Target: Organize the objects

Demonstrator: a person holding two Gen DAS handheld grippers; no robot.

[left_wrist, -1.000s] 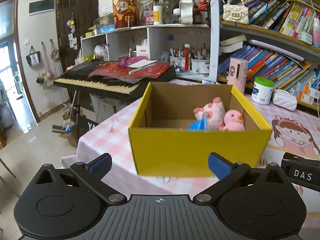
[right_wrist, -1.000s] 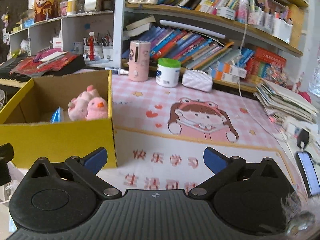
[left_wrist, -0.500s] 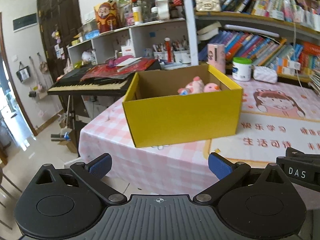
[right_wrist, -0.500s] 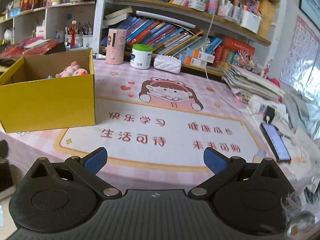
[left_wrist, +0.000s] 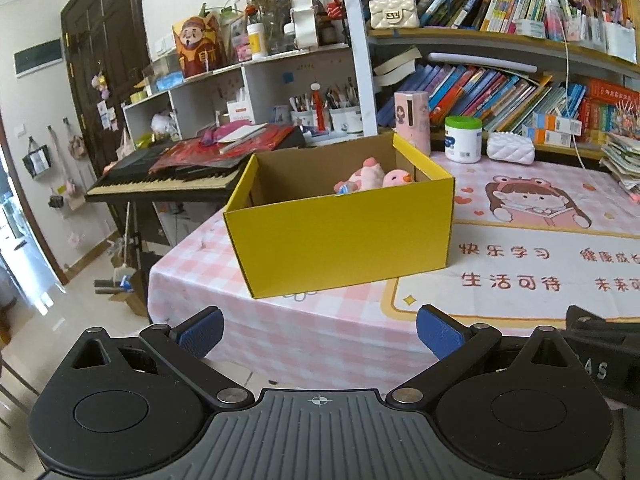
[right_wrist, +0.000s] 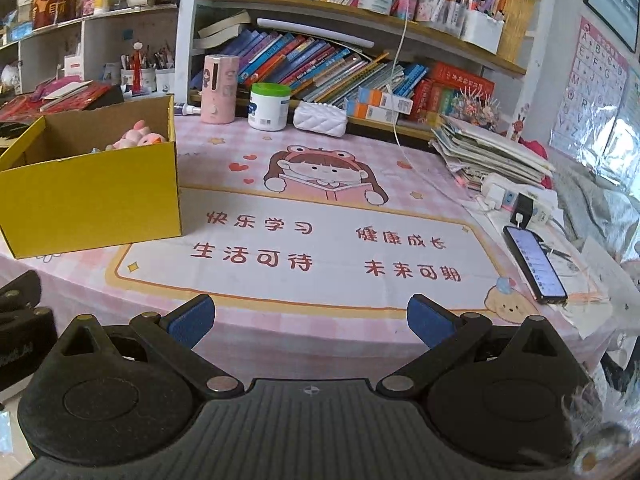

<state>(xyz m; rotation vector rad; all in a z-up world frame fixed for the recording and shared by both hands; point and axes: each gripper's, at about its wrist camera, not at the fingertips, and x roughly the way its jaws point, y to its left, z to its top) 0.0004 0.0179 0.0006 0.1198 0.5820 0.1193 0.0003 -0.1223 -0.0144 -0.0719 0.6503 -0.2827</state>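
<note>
A yellow cardboard box stands on the left part of the pink checked table. Inside it lie pink plush toys and a small blue item, mostly hidden by the box wall. My left gripper hangs open in front of the table's near edge, well back from the box, with nothing between its blue pads. My right gripper is open too, empty, over the table's front edge to the right of the box.
A pink cylinder, a white green-lidded jar and a white quilted pouch line the back under bookshelves. A phone, a power strip and stacked papers sit at the right. A keyboard stands left of the table.
Both grippers have drawn back from the box and table, so the box looks smaller and farther. They stay open and empty throughout.
</note>
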